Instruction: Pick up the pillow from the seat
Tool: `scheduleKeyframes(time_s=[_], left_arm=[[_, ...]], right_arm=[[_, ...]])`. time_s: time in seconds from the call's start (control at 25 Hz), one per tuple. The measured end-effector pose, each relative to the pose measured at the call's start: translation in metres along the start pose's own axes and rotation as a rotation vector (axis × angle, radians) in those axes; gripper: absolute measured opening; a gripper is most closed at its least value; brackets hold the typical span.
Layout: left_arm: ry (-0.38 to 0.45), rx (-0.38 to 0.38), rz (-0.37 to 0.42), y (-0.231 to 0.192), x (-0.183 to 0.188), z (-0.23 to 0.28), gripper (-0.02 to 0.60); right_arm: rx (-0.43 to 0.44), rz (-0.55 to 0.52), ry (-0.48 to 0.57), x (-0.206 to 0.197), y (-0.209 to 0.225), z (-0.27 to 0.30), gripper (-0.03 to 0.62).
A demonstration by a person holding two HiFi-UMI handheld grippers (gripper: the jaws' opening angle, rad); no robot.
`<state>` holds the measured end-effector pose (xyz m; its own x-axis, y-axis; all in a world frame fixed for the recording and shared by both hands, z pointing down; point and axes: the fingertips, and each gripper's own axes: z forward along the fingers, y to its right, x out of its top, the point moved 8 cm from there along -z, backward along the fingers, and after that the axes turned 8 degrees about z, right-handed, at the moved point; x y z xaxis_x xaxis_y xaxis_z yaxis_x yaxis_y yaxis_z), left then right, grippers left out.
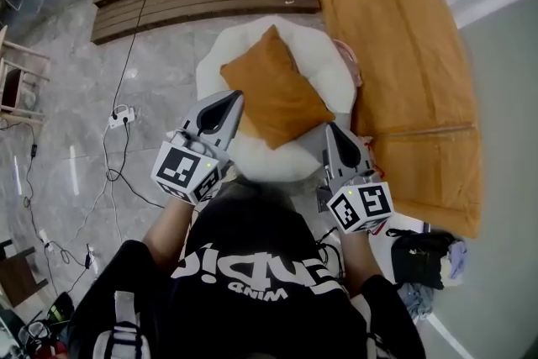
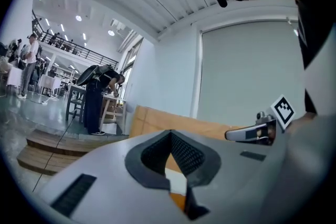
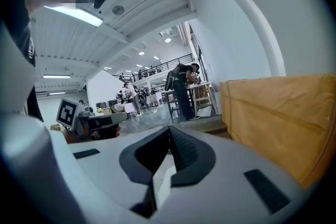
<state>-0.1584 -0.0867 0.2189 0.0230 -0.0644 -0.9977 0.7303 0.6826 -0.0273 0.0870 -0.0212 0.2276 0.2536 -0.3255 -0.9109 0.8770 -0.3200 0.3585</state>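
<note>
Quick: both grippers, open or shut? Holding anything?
Left gripper: jaws shut, holding nothing.
Right gripper: jaws shut, holding nothing.

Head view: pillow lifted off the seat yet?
No: the orange pillow lies on the white round seat, with the left gripper and right gripper either side of it, both shut and empty.

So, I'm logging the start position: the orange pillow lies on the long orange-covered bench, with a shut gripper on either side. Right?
Not quite. The head view shows the orange pillow on the white round seat, not on the orange-covered bench beside it. The rest holds: the left gripper and the right gripper flank it, both shut.
</note>
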Motion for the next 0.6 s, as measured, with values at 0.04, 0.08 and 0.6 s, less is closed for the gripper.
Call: scheduleKeyframes(time_s=[0.04,0.08,0.6], left_arm=[[0.001,-0.003,0.003,-0.004,0.001,0.006,0.006],[0.005,-0.006,0.005,-0.007,0.001,0.012,0.006],[-0.025,-0.002,-0.012,-0.013,-0.005,0.087,0.006]], right_arm=[[-0.003,-0.005,0.003,0.004,0.002,0.005,0.021],[-0.004,-0.015,0.006,0.007,0.004,0.01,0.021],[-0.019,-0.012,0.019,0.025,0.071,0.049,0.021]])
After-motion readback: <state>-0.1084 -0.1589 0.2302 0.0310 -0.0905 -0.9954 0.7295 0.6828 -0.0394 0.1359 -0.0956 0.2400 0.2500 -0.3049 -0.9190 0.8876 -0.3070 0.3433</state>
